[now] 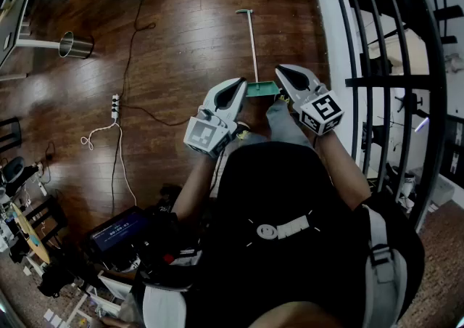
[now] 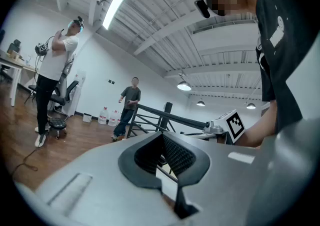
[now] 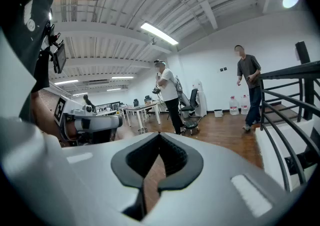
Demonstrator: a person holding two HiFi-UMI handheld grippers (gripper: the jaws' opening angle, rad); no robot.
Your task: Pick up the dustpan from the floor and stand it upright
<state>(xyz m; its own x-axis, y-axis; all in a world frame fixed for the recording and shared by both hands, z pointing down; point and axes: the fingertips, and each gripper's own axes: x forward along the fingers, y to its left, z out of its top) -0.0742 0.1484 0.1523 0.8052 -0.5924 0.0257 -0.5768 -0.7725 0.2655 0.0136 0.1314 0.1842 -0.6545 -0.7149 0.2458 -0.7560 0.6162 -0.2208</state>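
Note:
The green dustpan sits on the wooden floor just in front of me. Its thin pale handle runs away from me, apparently flat on the boards. My left gripper hovers just left of the pan, shut and empty. My right gripper hovers just right of it, also shut with nothing in it. Neither touches the dustpan. In the left gripper view the left gripper points level across the room, and so does the right gripper in its own view. The dustpan shows in neither gripper view.
A black stair railing and a white ledge run along the right. A power strip with cables and a metal bin lie to the left. Two people stand far off, near water bottles.

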